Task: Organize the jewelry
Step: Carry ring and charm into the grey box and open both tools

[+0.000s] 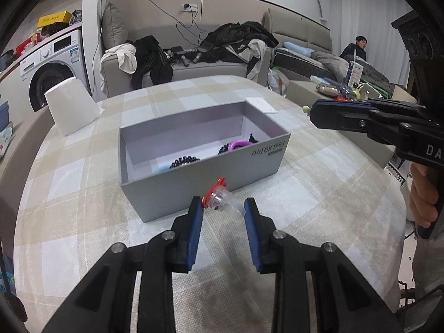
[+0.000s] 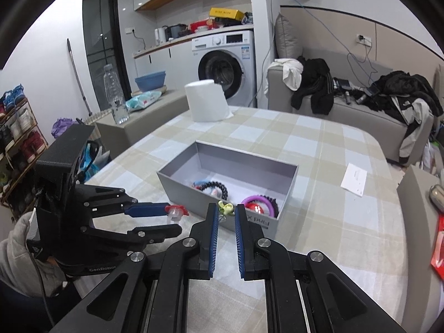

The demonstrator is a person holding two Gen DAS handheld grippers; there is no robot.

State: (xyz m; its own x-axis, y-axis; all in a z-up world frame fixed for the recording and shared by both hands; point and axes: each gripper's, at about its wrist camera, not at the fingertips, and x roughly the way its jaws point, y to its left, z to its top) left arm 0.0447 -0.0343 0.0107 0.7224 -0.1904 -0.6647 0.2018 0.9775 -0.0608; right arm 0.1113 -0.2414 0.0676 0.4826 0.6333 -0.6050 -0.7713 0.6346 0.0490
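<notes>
Left gripper: lower centre of the left wrist frame; blue pads clamped on a clear plastic ring with a red flower-shaped top; ring carried above the cloth, just short of the box's near wall.
Right gripper: lower centre of the right wrist frame; jaws drawn fully in, pinching a small pale yellow-green bow-shaped trinket at the fingertips; held at the box's near rim.
Container: open grey rectangular cardboard box, centre of both frames, on a beige-and-white checked tablecloth.
Stored: a black beaded bracelet, a purple plastic ring-shaped bangle, a light blue piece and a red piece lay inside the box.
Remaining: both held items were not yet in the box; judged close to completion, since no other loose jewelry showed on the cloth.
Unrelated: white paper slip; white paper roll.
</notes>
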